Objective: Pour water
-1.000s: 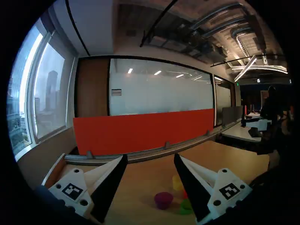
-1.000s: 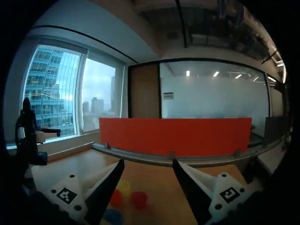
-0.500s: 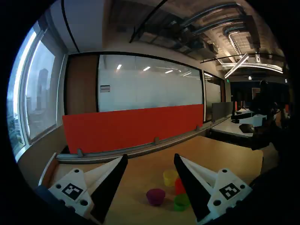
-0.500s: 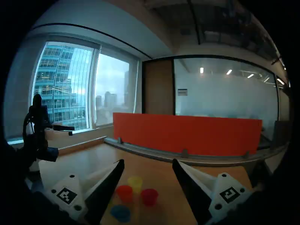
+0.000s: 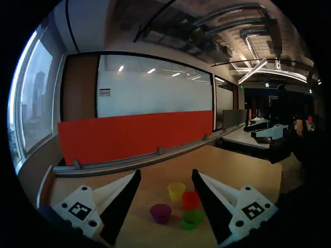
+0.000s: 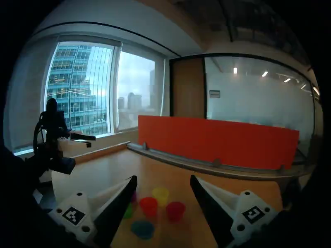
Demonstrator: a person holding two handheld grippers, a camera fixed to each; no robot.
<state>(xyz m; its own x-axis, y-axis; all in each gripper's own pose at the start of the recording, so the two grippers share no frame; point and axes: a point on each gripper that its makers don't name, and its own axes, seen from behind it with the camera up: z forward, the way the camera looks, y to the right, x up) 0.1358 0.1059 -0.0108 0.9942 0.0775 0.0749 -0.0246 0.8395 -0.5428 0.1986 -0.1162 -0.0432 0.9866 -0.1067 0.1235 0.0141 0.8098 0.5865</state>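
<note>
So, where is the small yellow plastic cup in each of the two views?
Left gripper view: the small yellow plastic cup stands low, just right of centre.
Right gripper view: it stands low, near centre.
Shared landmark: the long orange partition panel behind it.

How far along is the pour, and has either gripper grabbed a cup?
Nothing looks done: the yellow cup, red cup, purple cup and green cup stand upright on the table. Nothing is in hand: the left gripper and right gripper have open, empty jaws facing them. Grasping, lifting and pouring all remain. Whether any cup holds water cannot be told.
</note>
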